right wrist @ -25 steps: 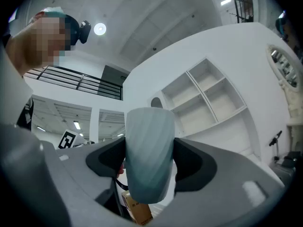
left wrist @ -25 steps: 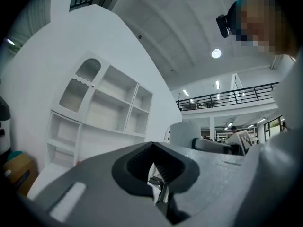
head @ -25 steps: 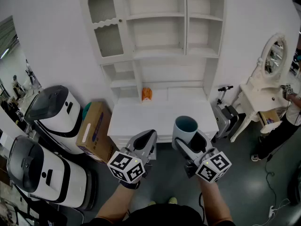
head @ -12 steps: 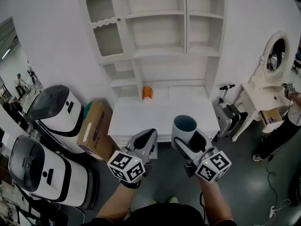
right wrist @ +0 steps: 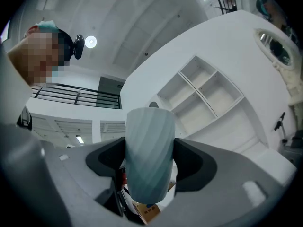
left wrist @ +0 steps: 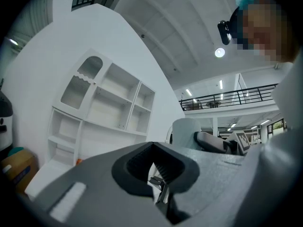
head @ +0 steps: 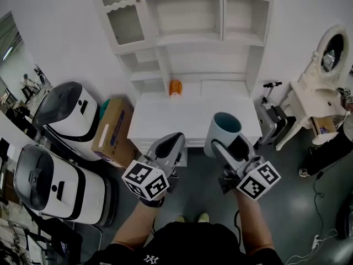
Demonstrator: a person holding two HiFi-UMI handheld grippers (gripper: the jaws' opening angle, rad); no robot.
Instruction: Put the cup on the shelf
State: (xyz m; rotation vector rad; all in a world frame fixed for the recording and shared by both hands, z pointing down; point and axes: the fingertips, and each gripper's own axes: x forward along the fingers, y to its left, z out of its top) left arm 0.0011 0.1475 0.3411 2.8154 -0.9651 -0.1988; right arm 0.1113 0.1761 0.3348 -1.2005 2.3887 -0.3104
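Observation:
My right gripper (head: pixel 223 143) is shut on a pale blue-grey cup (head: pixel 223 131), held upright in front of the white desk (head: pixel 193 123). In the right gripper view the cup (right wrist: pixel 148 155) fills the space between the two dark jaws. My left gripper (head: pixel 172 145) hangs beside it, shut with nothing in it; its jaws meet in the left gripper view (left wrist: pixel 156 174). The white shelf unit (head: pixel 187 32) with open compartments rises behind the desk.
A small orange object (head: pixel 175 87) sits at the back of the desk. Two white-and-grey machines (head: pixel 69 115) and a cardboard box (head: pixel 113 131) stand at the left. A white dressing table with an oval mirror (head: pixel 325 87) and a scooter (head: pixel 270 120) stand at the right.
Both grippers and the cup have risen and moved closer to the desk; the shelf unit sits higher in the head view.

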